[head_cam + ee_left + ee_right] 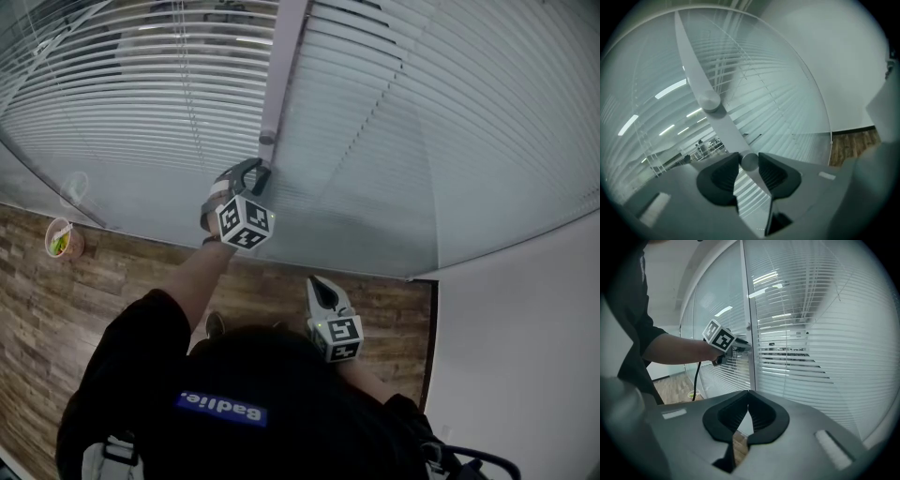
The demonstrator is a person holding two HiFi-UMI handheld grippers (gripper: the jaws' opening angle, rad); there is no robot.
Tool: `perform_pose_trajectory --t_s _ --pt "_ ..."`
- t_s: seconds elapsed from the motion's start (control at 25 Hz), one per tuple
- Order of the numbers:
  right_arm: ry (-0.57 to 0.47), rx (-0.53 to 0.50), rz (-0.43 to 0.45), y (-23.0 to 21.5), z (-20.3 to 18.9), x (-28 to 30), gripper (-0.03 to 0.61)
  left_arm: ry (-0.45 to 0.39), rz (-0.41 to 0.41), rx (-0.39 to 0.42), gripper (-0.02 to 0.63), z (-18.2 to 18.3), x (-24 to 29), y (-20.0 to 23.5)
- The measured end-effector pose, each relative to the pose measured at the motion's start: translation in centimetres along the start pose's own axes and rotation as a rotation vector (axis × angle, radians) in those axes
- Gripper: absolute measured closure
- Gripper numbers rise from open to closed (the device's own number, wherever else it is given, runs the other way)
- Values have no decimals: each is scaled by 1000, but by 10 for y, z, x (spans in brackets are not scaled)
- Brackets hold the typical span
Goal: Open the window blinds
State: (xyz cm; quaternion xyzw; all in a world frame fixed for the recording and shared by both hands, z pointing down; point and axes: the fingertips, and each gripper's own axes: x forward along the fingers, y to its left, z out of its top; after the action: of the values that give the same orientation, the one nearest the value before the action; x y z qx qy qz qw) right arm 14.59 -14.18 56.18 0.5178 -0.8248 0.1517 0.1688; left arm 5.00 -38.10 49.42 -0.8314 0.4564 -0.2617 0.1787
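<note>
I see the white horizontal-slat window blinds [422, 141] filling the upper half of the head view, their slats lying nearly flat against each other. Below them the brown wood-plank floor [141, 272] crosses the left and centre of the frame. A long grey tilt wand [281, 66] hangs down at top centre. My left hand-held gripper [261, 173] is at its lower tip. In the left gripper view, the left hand-held gripper [750, 161] has its dark pads pinching the wand's round end from both sides. The right hand-held gripper [748, 405] sits lower centre in the head view, tips pressed together with nothing between them. At the far left a small round tub [63, 239], possibly holding something green, stands on the floor.
</note>
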Motion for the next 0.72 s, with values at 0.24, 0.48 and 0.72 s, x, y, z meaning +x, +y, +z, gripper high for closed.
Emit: perform_pose_trajectory --t_s 0.24,0.48,0.72 --pt "-2 5 4 -1 0 -1 575 -27 -44 -226 488 0 0 3" --pt "-5 8 12 0 0 -1 575 -54 -87 -426 489 4 -4 8" --pt "-16 0 2 -2 2 -1 575 -61 -113 -537 489 3 -4 11"
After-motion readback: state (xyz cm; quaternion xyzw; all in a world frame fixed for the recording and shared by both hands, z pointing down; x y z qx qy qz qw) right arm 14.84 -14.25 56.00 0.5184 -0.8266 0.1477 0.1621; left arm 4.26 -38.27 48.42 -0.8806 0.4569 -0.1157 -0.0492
